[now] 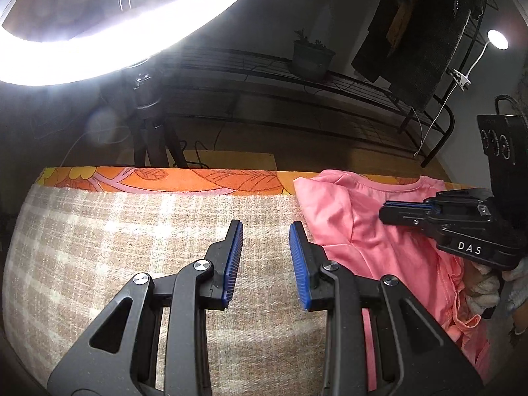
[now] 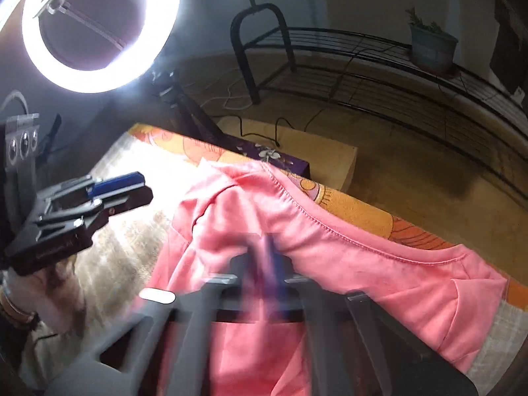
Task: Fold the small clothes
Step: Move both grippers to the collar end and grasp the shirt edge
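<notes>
The left gripper (image 1: pixel 266 257) is close to the camera, its blue pads (image 1: pixel 298 260) apart with nothing between them, above a tan checked cloth (image 1: pixel 132 247). Just beside it lies the pink shirt (image 1: pixel 356 231), crumpled on that cloth. The right gripper (image 2: pixel 272 264) looks blurry, but its jaws are closed together over the shirt; I cannot tell if it pinches the fabric. Past the shirt's collar is an orange flowered sheet (image 1: pixel 211 180) along the table's far edge. Farther back stand a bright ring light (image 2: pixel 99 29), a black wire rack (image 1: pixel 297 79) and a potted plant (image 2: pixel 432 44).
</notes>
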